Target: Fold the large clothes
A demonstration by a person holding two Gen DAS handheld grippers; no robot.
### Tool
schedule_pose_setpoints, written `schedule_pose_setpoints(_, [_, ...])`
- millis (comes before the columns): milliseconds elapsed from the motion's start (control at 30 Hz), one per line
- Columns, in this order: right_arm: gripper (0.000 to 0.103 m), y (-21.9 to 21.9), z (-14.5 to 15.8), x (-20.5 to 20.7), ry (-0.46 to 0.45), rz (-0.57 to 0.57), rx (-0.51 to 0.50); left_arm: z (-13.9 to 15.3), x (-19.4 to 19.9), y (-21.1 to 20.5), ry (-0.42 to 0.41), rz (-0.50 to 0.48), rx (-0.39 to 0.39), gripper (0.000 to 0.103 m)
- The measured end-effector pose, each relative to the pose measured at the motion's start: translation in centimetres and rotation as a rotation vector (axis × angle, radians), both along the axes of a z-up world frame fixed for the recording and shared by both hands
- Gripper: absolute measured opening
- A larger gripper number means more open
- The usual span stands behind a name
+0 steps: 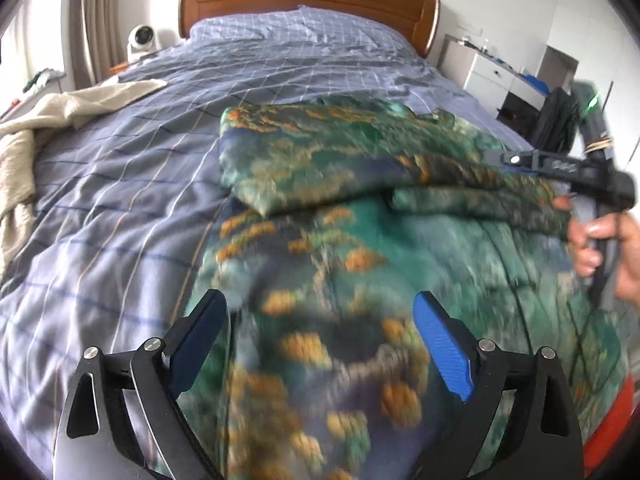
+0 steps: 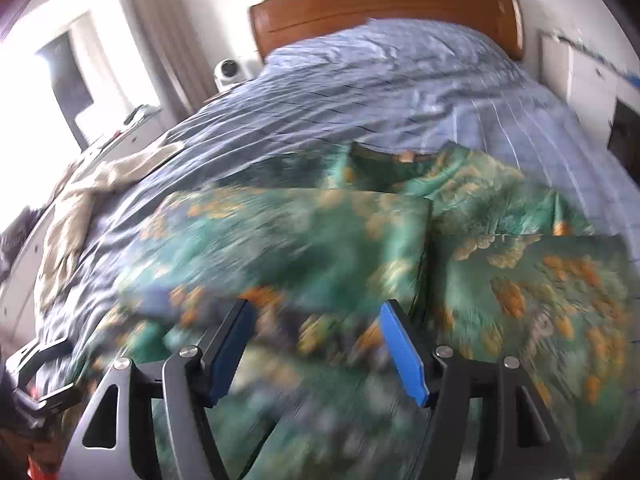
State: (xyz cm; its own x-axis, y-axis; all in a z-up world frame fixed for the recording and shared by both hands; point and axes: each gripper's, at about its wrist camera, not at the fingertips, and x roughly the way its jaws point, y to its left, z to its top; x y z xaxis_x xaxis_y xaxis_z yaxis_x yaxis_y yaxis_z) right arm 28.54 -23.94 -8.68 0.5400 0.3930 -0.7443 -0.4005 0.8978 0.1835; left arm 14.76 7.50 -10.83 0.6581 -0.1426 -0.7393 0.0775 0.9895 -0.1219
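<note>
the green patterned garment (image 1: 360, 168) is lying along the right side of the bed (image 1: 120, 200), its near part reaching the foot edge, one flap already doubled over toward the headboard (image 1: 308, 4). the left gripper (image 1: 320, 340) is hanging spread wide above it, pinching nothing; the right gripper (image 2: 316, 348) is standing parted too, cloth below but not clamped. next fold wants both grippers pinching matching corners, lifting evenly, keeping edges aligned.

Green patterned garment (image 2: 320, 240) motion-blurred near camera
</note>
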Motion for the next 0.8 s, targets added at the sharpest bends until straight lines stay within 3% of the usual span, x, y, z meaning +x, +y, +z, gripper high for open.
schedule_pose_setpoints(233, [0.068,-0.9,-0.1,-10.6,0.057,0.079,-0.063,-2.9,-2.6,-1.6,0.052,-0.024,0.106,0.097])
schedule_pose_setpoints(467, [0.068,-6.2,-2.4,-19.9,0.142,-0.004,-0.001,-3.4,-6.8,-0.3,0.086,-0.051,0.133,0.101])
schedule_pose_setpoints(633, [0.068,-9.0,-2.3,-23.5,0.143,-0.086,-0.023,-2.9,-9.5,-0.4,0.113,-0.073,0.141,0.101])
schedule_pose_setpoints(800, [0.068,-10.8,-1.7,-23.9,0.138,-0.171,-0.040,-3.0,-10.7,-0.6,0.147,-0.084,0.144,0.101])
